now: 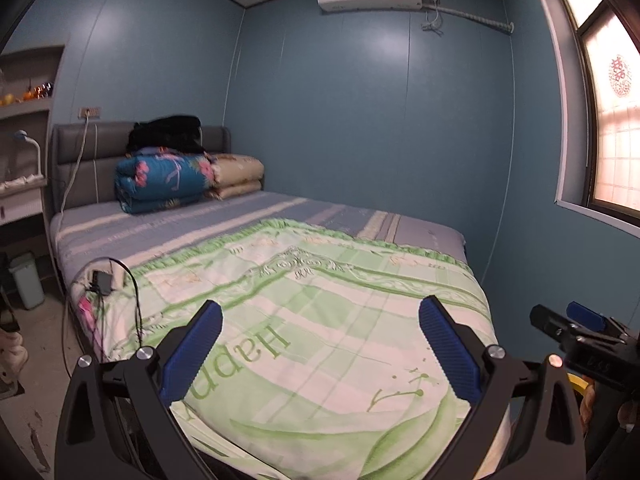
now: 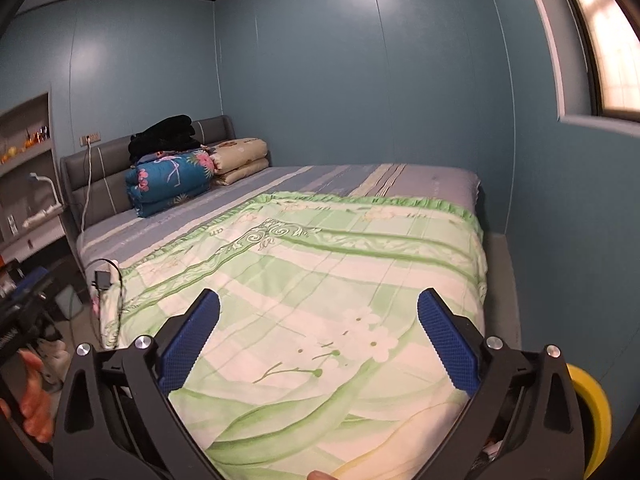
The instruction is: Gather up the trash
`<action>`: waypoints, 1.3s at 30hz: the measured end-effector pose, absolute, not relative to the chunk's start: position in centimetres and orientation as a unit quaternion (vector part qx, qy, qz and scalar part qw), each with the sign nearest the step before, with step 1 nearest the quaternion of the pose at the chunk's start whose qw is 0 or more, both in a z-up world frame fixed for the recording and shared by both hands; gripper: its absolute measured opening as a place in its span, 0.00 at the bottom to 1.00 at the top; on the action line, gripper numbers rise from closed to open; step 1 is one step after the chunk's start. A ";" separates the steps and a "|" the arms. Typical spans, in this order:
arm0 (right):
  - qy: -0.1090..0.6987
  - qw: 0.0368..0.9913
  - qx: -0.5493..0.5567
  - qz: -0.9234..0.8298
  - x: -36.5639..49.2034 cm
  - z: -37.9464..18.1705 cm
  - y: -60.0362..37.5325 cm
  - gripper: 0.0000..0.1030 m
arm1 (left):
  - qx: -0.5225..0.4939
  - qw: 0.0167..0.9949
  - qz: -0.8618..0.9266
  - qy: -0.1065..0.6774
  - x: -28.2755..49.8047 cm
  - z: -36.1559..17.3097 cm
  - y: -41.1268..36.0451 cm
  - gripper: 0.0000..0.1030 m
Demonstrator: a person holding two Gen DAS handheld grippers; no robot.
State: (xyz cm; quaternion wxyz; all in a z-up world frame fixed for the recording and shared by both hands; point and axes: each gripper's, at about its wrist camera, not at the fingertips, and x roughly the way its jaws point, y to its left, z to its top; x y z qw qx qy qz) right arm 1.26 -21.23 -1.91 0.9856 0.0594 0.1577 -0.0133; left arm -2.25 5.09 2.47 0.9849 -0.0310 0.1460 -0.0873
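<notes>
The bed (image 1: 224,220) fills both views under a green quilt (image 1: 320,320) printed "Happ". No trash shows on it, so this looks like searching; next, scan toward the small bin (image 1: 26,280) on the floor. Left gripper (image 1: 320,344) and right gripper (image 2: 318,340) hold nothing, jaws fully spread.

Green quilt (image 1: 320,300) on bed, folded blankets (image 1: 164,182)
</notes>
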 end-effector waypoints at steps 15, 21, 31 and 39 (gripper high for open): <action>0.136 0.989 0.051 -0.037 0.2 -2.6 -20.4 0.92 | -0.044 0.987 -0.092 0.127 -4.7 2.5 4.5 0.92; 0.141 0.987 0.058 -0.042 0.2 -3.0 -20.8 0.92 | -0.055 0.986 -0.092 0.131 -4.6 2.4 4.8 0.92; 0.145 0.987 0.057 -0.046 0.2 -3.4 -20.6 0.92 | -0.059 0.985 -0.092 0.136 -4.5 1.9 5.0 0.92; 0.148 0.986 0.059 -0.047 0.4 -3.6 -20.8 0.92 | -0.062 0.984 -0.093 0.141 -4.5 1.7 4.9 0.92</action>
